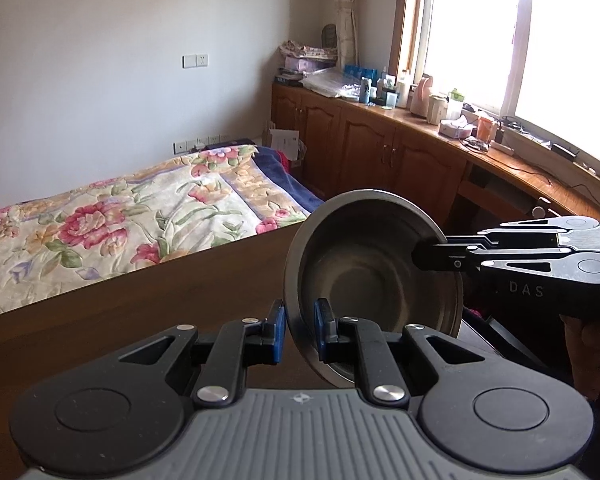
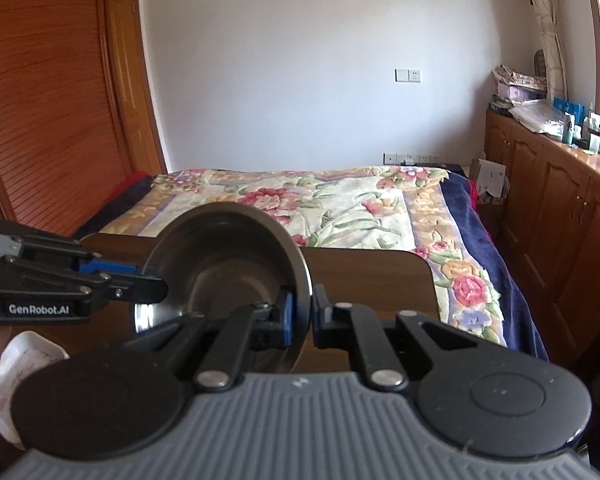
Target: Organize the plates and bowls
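Above the brown table [image 1: 140,304], left gripper [image 1: 300,326] and right gripper [image 2: 300,316] each clamped on opposite rim edges of one tilted stainless steel bowl [image 1: 364,272], held aloft; white dish [image 2: 16,364] below left, floral bedspread [image 2: 320,208] beyond.
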`<state>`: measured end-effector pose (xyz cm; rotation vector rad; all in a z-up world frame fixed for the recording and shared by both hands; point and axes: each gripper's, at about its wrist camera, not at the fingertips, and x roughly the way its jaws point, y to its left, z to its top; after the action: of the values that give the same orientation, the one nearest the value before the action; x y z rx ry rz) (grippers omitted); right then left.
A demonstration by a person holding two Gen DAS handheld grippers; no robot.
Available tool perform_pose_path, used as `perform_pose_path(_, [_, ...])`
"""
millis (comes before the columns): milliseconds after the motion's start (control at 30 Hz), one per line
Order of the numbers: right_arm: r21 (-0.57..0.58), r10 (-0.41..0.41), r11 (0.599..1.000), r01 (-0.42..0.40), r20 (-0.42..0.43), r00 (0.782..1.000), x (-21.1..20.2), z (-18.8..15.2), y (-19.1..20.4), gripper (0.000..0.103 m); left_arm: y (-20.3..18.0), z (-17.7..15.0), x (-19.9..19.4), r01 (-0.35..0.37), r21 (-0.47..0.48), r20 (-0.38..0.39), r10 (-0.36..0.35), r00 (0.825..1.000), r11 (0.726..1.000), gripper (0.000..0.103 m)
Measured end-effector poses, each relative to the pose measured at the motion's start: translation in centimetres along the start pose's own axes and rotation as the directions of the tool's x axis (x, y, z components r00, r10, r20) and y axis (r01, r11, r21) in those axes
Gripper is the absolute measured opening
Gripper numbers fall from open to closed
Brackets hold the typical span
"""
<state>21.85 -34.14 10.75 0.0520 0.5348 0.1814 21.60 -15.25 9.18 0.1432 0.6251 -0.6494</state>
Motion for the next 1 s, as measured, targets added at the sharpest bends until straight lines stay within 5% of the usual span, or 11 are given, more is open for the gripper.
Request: perform_pose_path(1000, [-0.075, 0.094, 0.993, -0.094, -0.014, 0.996, -4.5, -5.0, 7.3, 0.011, 0.0, -8.9, -8.1, -0.043, -0.052, 0.053, 0.046, 0.998, 0.998, 0.043])
